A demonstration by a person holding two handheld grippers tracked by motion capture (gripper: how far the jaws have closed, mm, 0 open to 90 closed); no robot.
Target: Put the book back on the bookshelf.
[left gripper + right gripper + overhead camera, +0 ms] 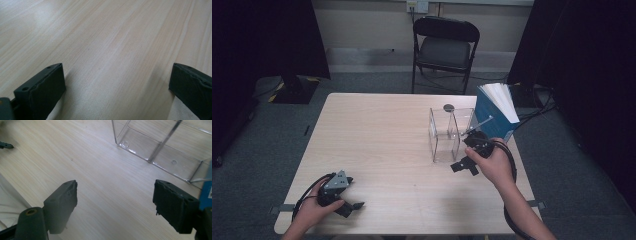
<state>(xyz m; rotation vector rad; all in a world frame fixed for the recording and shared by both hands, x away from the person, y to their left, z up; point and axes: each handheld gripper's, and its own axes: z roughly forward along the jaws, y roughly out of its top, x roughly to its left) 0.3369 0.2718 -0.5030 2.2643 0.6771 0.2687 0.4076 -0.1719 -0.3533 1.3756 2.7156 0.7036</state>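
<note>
One clear box [447, 134], two open grippers

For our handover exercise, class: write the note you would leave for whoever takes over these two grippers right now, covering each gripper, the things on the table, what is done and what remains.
Left gripper: open, empty, low over the table's near left corner, away from everything.
Right gripper: open, empty, just in front of the clear box, not touching it.
Clear box: upright, right of centre, two open compartments, nothing seen inside. A small dark disc lies at its far edge.
Blue book: stands behind the box to the right, pages fanned.
Done: nothing gripped yet.
Left: probably close in on the box or book with the right gripper.
</note>
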